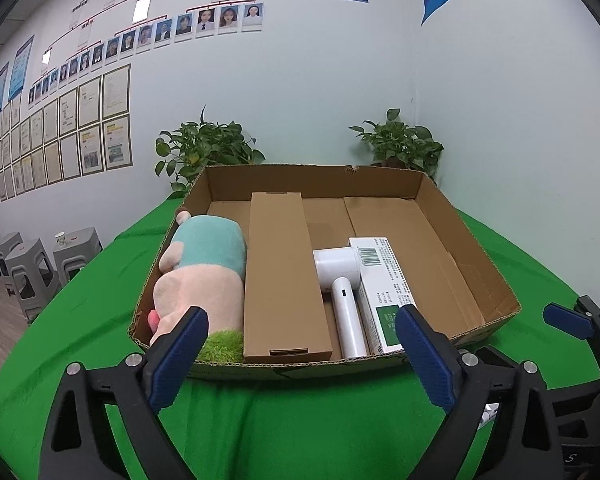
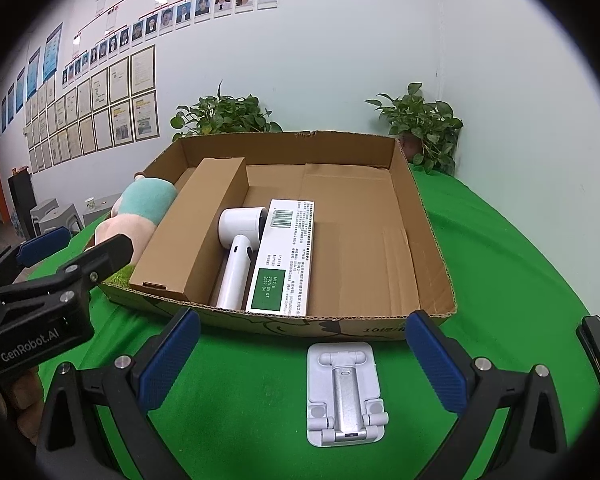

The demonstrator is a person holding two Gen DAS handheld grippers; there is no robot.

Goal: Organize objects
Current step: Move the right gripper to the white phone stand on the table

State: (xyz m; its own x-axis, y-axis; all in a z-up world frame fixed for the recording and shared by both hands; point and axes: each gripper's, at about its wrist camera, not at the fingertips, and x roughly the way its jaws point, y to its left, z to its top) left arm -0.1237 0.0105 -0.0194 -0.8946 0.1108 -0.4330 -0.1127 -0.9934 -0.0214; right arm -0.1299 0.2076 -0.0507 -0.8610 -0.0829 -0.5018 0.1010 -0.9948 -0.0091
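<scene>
A shallow cardboard tray [image 1: 480, 264] on the green cloth holds a pink and teal plush toy [image 1: 204, 272], a long brown carton [image 1: 280, 272], a white handheld dryer [image 1: 340, 276] and a white box with a green label [image 1: 384, 280]. My left gripper [image 1: 300, 320] is open at the tray's near wall, with nothing between its blue pads. In the right wrist view, a folded white phone stand [image 2: 342, 392] lies flat on the cloth in front of the tray [image 2: 428, 240]. My right gripper [image 2: 303, 320] is open, and the stand lies between its fingers, untouched.
Two potted plants [image 1: 204, 148] [image 1: 404, 144] stand behind the tray against the wall. Grey stools [image 1: 32, 268] with a paper cup [image 1: 60, 239] stand on the floor to the left. The tray's right half [image 2: 360, 248] is bare cardboard. The left gripper's body [image 2: 40, 304] sits beside the right one.
</scene>
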